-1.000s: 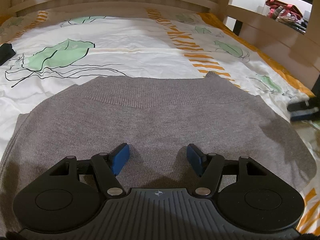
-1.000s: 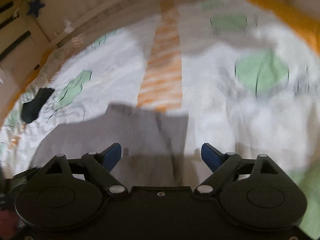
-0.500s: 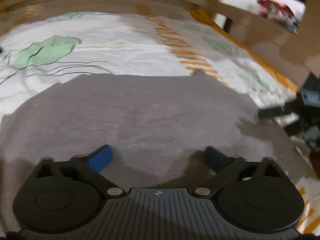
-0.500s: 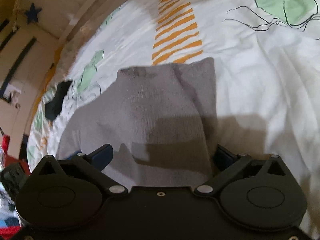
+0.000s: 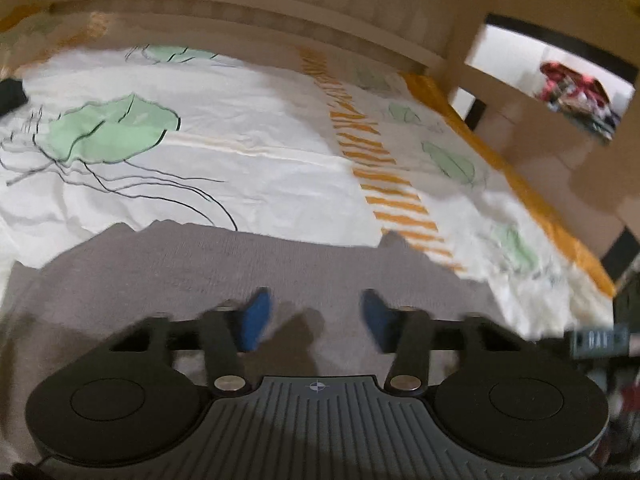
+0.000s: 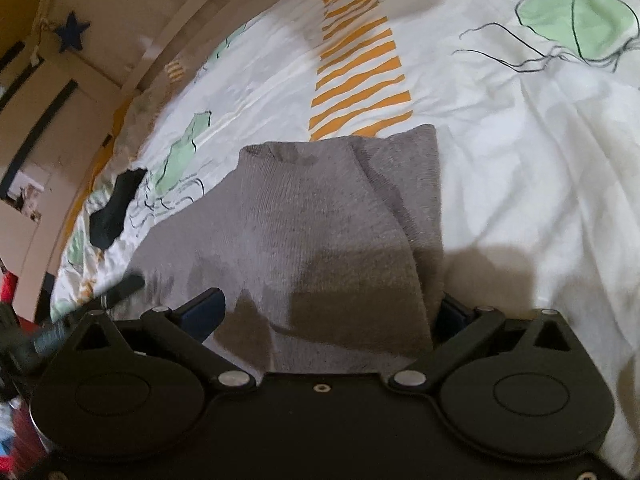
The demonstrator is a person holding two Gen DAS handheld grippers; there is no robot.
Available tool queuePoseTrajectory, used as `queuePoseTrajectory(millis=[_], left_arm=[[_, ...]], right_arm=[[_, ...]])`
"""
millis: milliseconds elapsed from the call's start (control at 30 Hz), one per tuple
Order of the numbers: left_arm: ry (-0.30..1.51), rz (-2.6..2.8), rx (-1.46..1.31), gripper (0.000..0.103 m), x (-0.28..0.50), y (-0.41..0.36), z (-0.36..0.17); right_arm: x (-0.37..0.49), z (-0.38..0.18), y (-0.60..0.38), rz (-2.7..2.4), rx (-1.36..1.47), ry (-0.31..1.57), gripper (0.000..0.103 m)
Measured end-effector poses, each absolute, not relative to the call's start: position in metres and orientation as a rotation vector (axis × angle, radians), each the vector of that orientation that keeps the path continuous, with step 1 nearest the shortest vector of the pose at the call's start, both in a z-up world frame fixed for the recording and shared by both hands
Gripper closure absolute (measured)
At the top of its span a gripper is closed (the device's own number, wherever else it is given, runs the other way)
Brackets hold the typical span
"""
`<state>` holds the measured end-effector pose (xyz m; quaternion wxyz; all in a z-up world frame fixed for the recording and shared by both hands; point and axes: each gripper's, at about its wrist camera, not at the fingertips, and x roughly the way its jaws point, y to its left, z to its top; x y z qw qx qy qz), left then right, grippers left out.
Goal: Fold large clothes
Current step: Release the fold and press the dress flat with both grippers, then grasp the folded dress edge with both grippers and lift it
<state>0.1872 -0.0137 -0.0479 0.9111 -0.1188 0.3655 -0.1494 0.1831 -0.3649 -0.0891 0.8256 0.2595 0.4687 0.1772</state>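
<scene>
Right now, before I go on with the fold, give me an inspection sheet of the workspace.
Surface: bed sheet, white with green jellyfish and orange stripes, wrinkled.
Job's things: grey sweater lies on the sheet, one side folded over at its right edge.
Clutter: dark object on the sheet beyond the sweater; too small to identify.
Grippers: left gripper over the sweater, jaws closing, pads apart, nothing pinched. Right gripper wide open, astride the sweater's near edge.
Cables: nothing seen.
Surroundings: wooden bed frame; blue star hanging on the wall.
</scene>
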Motion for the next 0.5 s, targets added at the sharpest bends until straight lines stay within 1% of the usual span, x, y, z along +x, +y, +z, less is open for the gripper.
queuePoseTrajectory(millis=[33,67,133,200,433,467,500], left_arm=[[0.77,-0.305,-0.268,0.077,0.192,-0.016,-0.051],[0.793,-0.306,-0.297,0.081,0.198,-0.018,-0.056],[0.832,-0.284,-0.32,0.082,0.206,-0.025,-0.068],[0.851,-0.246,-0.293,0.085,0.209,-0.03,-0.078],[0.849,-0.211,-0.243,0.085,0.21,-0.037,-0.082],[0.85,-0.209,-0.241,0.085,0.21,-0.037,-0.082],[0.851,-0.207,-0.24,0.085,0.21,-0.038,-0.082]], right_arm=[[0.183,-0.089,-0.364,0.377,0.543,0.997,0.0],[0.182,-0.088,-0.364,0.376,0.538,0.997,0.0],[0.182,-0.088,-0.363,0.376,0.531,0.998,0.0],[0.182,-0.088,-0.362,0.375,0.529,1.0,0.0],[0.185,-0.086,-0.363,0.415,0.541,1.023,0.001],[0.185,-0.085,-0.364,0.421,0.543,1.026,0.006],[0.184,-0.085,-0.364,0.42,0.54,1.029,0.019]])
